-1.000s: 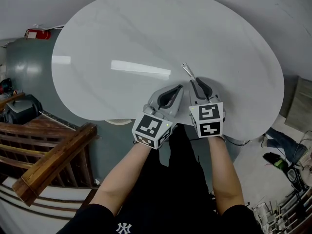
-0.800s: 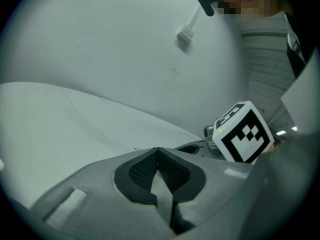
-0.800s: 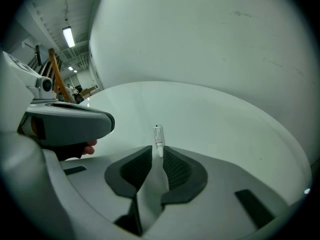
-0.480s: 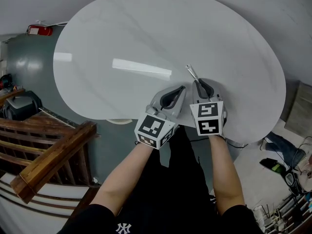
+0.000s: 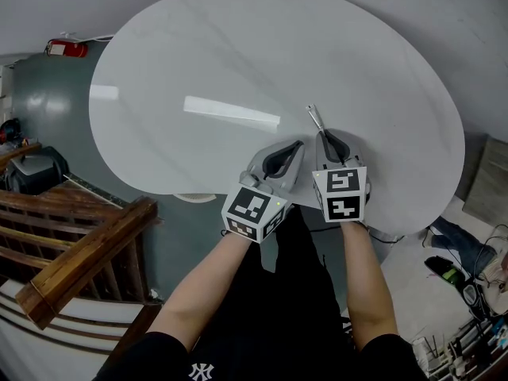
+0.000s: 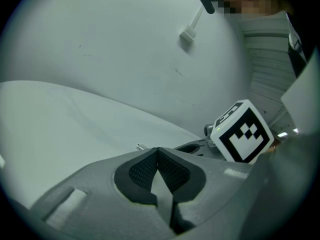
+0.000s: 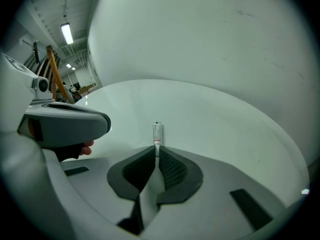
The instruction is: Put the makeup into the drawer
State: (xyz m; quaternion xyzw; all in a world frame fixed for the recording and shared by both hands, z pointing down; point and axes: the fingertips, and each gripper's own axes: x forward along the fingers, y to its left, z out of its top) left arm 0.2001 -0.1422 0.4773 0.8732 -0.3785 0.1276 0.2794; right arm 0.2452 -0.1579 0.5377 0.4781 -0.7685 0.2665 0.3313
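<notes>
the task is barely begun, by my reckoning. my right gripper (image 5: 321, 132) has its fingers clenched on the makeup (image 5: 314, 117), a thin pale tube with dark print and a red ring close to my grip. it sticks out forward past the fingertips, over the near right part of the white oval counter (image 5: 238, 54). i cannot tell whether its far end touches the surface. so the pick-up looks done. what is left is all the rest: reaching the drawer, opening it if it is shut, and laying the tube inside. no drawer shows in any view, so i cannot say where it is or whether it stands open. my left gripper (image 5: 299, 144) is just beside the right one, on its left, its fingers pressed together on nothing. i judge it free to work a drawer pull.

the head view gives the layout: both grippers side by side at the near edge of the counter, and a wooden railing (image 5: 79, 260) down at the near left. there the tube is only a sliver. the right gripper view shows it properly, pinched by its near end between the pads and pointing far across the counter, with my left gripper at the left edge. the left gripper view alone proves that nothing sits between that gripper's own fingers, and it catches my right gripper off to the right.
</notes>
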